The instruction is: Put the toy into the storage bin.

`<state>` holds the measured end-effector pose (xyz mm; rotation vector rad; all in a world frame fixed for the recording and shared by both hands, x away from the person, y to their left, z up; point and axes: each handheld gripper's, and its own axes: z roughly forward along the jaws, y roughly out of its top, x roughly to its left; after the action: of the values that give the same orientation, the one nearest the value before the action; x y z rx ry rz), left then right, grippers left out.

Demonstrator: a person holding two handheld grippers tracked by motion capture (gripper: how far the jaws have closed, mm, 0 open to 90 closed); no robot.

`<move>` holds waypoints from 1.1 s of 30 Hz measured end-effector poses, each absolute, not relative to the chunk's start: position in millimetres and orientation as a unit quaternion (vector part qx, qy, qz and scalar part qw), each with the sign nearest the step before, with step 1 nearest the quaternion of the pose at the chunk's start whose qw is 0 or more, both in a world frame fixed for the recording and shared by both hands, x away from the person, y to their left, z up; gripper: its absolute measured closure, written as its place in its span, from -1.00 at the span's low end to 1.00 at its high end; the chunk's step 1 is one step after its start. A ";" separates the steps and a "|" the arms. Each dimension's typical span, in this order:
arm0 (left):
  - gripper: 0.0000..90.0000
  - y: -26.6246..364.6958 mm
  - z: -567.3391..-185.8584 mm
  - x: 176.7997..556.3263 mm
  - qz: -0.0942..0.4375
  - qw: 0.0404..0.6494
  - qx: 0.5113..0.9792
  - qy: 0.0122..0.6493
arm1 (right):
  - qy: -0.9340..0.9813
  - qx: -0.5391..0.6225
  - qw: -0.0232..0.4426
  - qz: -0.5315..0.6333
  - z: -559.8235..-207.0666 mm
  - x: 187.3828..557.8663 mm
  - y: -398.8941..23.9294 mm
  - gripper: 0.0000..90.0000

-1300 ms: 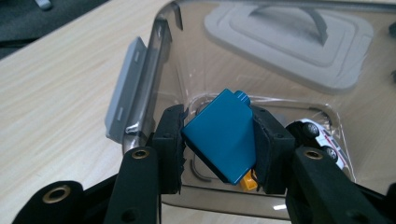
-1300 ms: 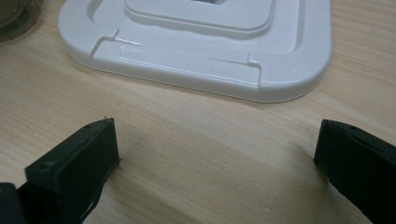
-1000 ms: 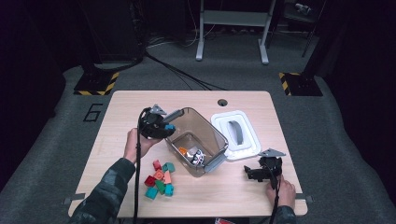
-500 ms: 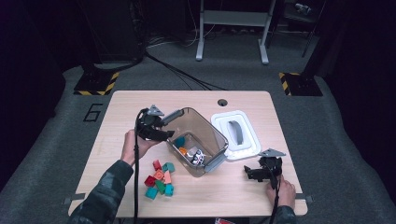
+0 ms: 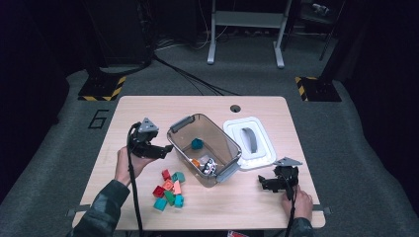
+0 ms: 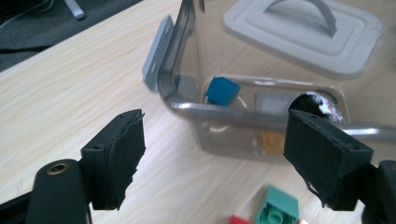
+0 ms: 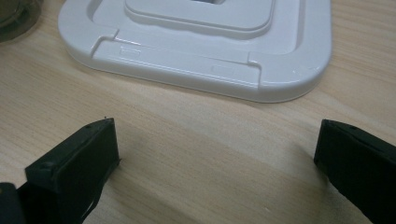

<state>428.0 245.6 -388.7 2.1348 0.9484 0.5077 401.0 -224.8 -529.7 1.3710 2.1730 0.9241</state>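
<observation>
One blue block [image 6: 222, 90] lies in the bin [image 6: 261, 119] ahead of the empty left claw [image 6: 212, 154], jaws just opened; next, grasp a brick [image 6: 278, 206] below it.

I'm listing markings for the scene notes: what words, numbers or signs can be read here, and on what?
"6": a dark numeral on the grey floor left of the table.
Yellow-and-black hazard stripes, no words: on the two floor plates, left and right.
White lid, clear bin, blocks: no readable text.
</observation>
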 end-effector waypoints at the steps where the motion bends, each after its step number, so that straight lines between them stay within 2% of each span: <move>1: -0.58 248.5 -391.4 425.7 0.198 0.365 0.830 0.372 | 0.779 0.493 0.203 0.331 -529.6 401.0 -224.6 -1.00; 6: -0.74 265.5 -409.2 417.6 0.191 0.357 0.827 0.389 | 0.779 0.492 0.204 0.331 -529.6 401.0 -224.6 -1.00; 10: -0.86 276.8 -435.1 413.7 0.163 0.354 0.831 0.396 | 0.779 0.491 0.204 0.331 -529.6 401.1 -224.8 -1.00; 11: -0.94 276.8 -435.1 413.7 0.163 0.354 0.831 0.396 | 0.779 0.491 0.204 0.331 -529.6 401.1 -224.8 -1.00; 17: -1.00 278.4 -469.6 413.4 0.134 0.341 0.838 0.405 | 0.779 0.491 0.204 0.331 -529.7 401.1 -224.8 -1.00; 24: -1.00 271.7 -490.4 418.2 0.104 0.331 0.847 0.403 | 0.779 0.491 0.204 0.331 -529.7 401.1 -224.8 -1.00; 26: -0.95 268.2 -492.1 419.1 0.099 0.329 0.854 0.390 | 0.779 0.492 0.204 0.331 -529.6 401.0 -224.7 -1.00; 31: -0.62 258.4 -492.2 419.3 0.103 0.326 0.865 0.367 | 0.779 0.492 0.204 0.331 -529.6 401.0 -224.6 -1.00; 33: -0.39 255.2 -493.6 419.6 0.105 0.326 0.866 0.365 | 0.779 0.491 0.205 0.331 -529.7 401.1 -224.9 -1.00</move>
<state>419.6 255.2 -493.6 2.2690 0.9558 0.2750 401.1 -224.9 -529.7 1.3687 2.1734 0.9236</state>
